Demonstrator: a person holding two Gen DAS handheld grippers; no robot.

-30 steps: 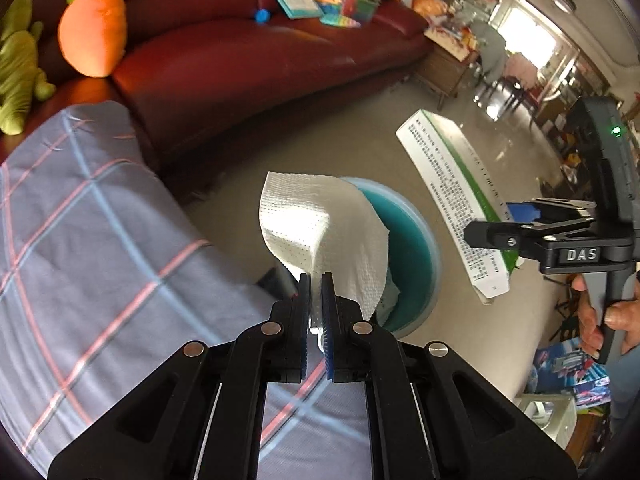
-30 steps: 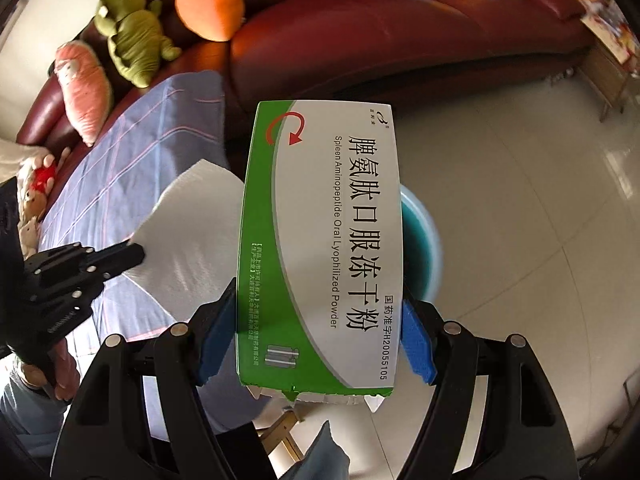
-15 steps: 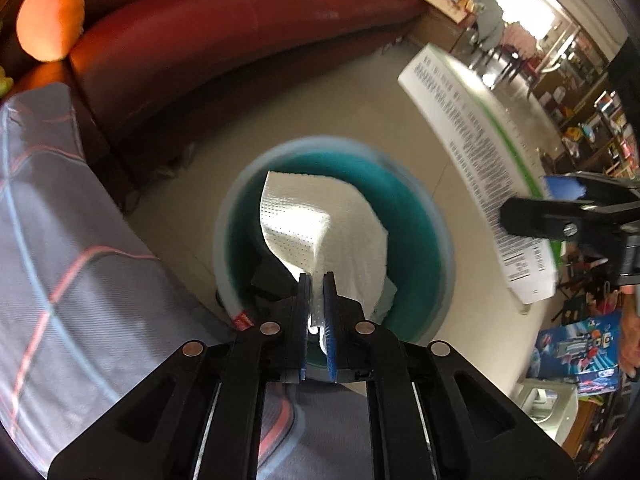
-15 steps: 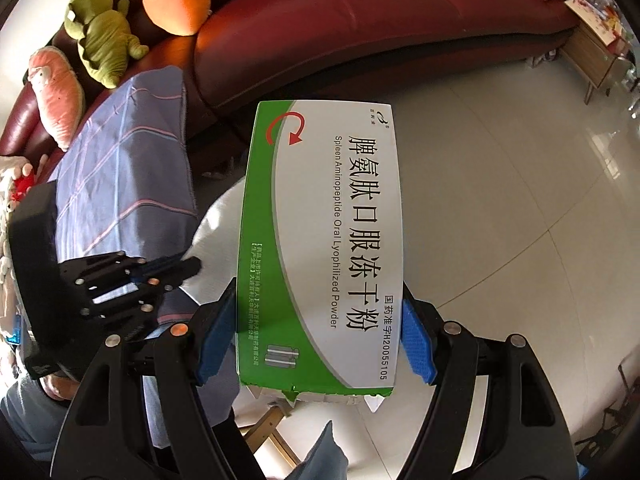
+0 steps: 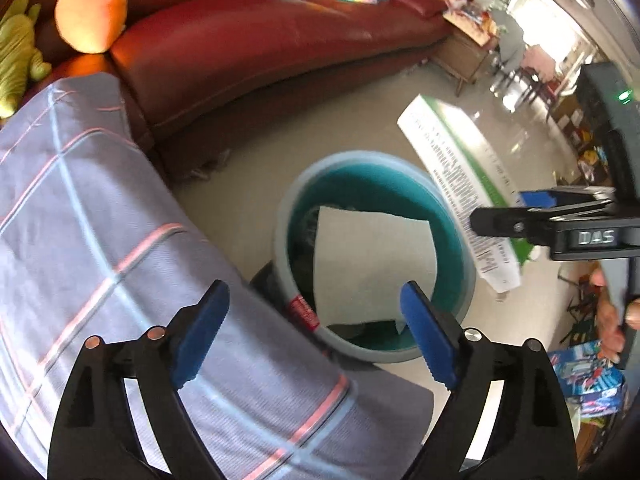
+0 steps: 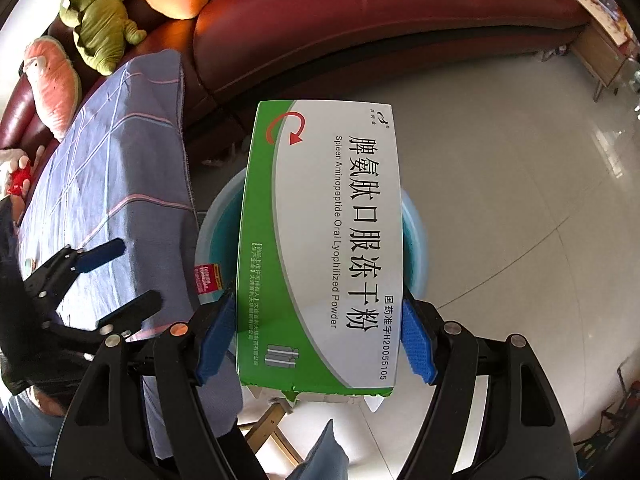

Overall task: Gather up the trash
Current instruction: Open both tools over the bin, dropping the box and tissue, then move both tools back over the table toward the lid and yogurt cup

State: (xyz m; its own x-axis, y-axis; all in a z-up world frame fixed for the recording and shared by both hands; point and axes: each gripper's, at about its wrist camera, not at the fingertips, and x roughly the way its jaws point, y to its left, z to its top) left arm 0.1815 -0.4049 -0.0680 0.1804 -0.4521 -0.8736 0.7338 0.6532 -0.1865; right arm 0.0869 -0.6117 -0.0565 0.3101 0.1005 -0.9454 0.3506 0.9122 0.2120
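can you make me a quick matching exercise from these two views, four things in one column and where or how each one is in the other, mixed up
Things:
1. paper towel
2. medicine box
3. left tongs
4. carrot plush

Places or states:
A. on the red sofa
B. clamped between blue pads
C. lying inside the teal bin
D. wide open, nothing between the pads

Pairs: 1-C, 2-B, 3-D, 4-A

The right tongs hold the box above the bin; the left tongs' jaws have just been opening.
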